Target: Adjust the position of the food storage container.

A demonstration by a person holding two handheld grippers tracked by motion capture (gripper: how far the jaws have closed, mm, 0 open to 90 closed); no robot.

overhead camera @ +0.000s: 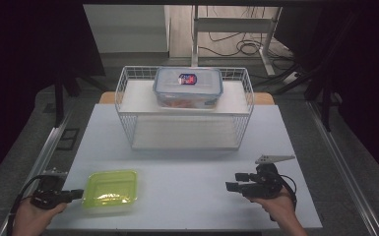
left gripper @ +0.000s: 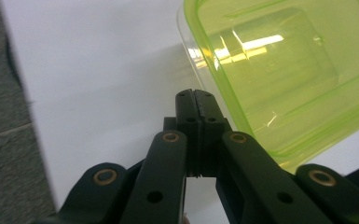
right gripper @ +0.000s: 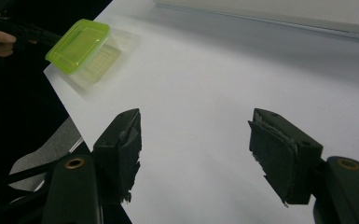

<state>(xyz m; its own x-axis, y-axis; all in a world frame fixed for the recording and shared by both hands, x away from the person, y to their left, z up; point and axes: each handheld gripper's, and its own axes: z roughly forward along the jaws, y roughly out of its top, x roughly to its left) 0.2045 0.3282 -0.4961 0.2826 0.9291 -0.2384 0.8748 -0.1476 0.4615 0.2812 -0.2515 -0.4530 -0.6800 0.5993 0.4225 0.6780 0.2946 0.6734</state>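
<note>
One green plastic container [overhead camera: 110, 189] sits at the desk [overhead camera: 187, 172] front-left corner; light, slippery, thin-walled: grip its rim. Left gripper [left gripper: 196, 100] fingers closed, empty, beside it; right gripper [right gripper: 193, 154] fingers wide.

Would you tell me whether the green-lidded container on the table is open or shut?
Shut: the green lid sits flat over the clear container, edges aligned all round.

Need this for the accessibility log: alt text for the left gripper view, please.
The left gripper, its two black jaws shut together with nothing between them, points at the near edge of a translucent green container. The container sits on a white table, with grey floor beyond the table's edge at left.
</note>
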